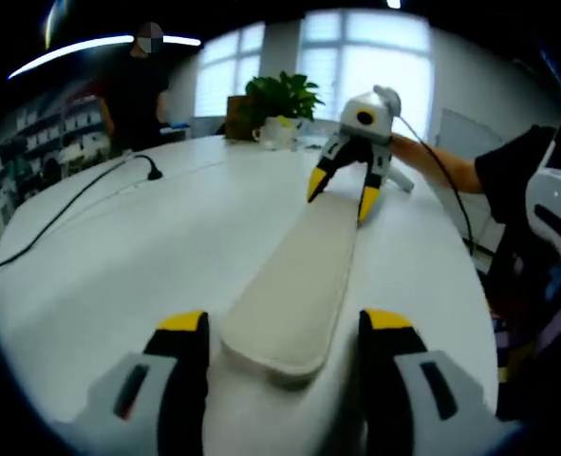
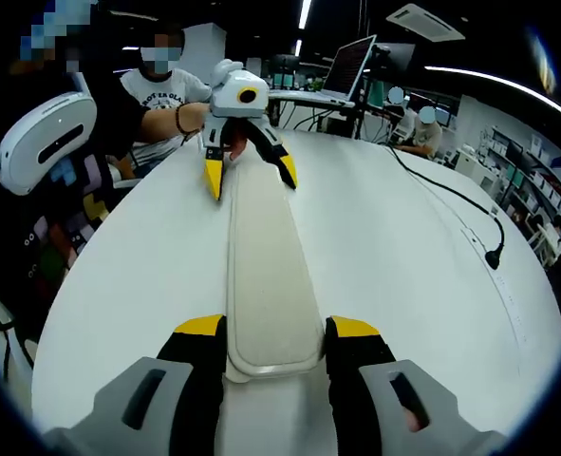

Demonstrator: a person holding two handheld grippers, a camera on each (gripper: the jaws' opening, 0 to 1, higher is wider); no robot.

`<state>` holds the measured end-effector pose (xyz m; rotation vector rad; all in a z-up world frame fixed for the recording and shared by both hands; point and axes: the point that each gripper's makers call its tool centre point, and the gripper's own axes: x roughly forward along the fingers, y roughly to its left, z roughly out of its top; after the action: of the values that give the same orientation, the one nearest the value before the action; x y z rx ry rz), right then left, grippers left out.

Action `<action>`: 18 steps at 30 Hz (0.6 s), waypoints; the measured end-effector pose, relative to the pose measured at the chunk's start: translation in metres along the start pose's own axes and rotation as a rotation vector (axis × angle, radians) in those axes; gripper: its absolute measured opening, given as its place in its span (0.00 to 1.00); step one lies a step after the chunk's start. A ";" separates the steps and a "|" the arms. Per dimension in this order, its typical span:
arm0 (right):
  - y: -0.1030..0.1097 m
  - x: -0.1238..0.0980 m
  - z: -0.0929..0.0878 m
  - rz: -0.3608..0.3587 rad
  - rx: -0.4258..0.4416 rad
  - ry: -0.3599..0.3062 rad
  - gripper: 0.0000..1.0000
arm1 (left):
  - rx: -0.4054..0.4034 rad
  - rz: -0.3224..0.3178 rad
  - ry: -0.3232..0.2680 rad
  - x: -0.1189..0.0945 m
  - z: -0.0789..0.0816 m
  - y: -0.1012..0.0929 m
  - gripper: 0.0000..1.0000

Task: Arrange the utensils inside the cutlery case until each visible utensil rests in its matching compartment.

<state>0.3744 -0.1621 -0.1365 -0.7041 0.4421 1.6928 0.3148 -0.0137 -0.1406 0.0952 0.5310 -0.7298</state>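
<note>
- Straddling the near end of the cutlery case [image 1: 294, 304], my left gripper [image 1: 285, 334] stands spread, jaws clear of both edges.
- At 12 o'clock in the right gripper view, that left gripper brackets the case's far end; my right gripper [image 2: 275, 340] sits spread around the near end, jaws just beside it.
- The case lies flat, lengthwise on the white surface [image 2: 403, 266].
- Beige, matte, fabric-like, long with rounded corners; I judge it light and pliable, so support both ends.

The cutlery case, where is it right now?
The cutlery case lies closed lengthwise on the white table, one end between the left gripper, the other between the right gripper.
</note>
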 end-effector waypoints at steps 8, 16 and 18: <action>0.003 0.000 -0.002 0.001 0.040 0.031 0.42 | 0.101 -0.014 0.002 0.007 -0.003 -0.004 0.53; 0.014 0.005 -0.007 0.016 0.134 0.093 0.44 | 0.133 -0.052 -0.027 0.010 -0.003 -0.003 0.52; 0.021 0.010 -0.008 0.018 0.143 0.113 0.44 | 0.137 -0.059 -0.032 0.010 -0.003 -0.003 0.52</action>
<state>0.3544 -0.1647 -0.1504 -0.6944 0.6435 1.6253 0.3181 -0.0215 -0.1480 0.1955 0.4542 -0.8237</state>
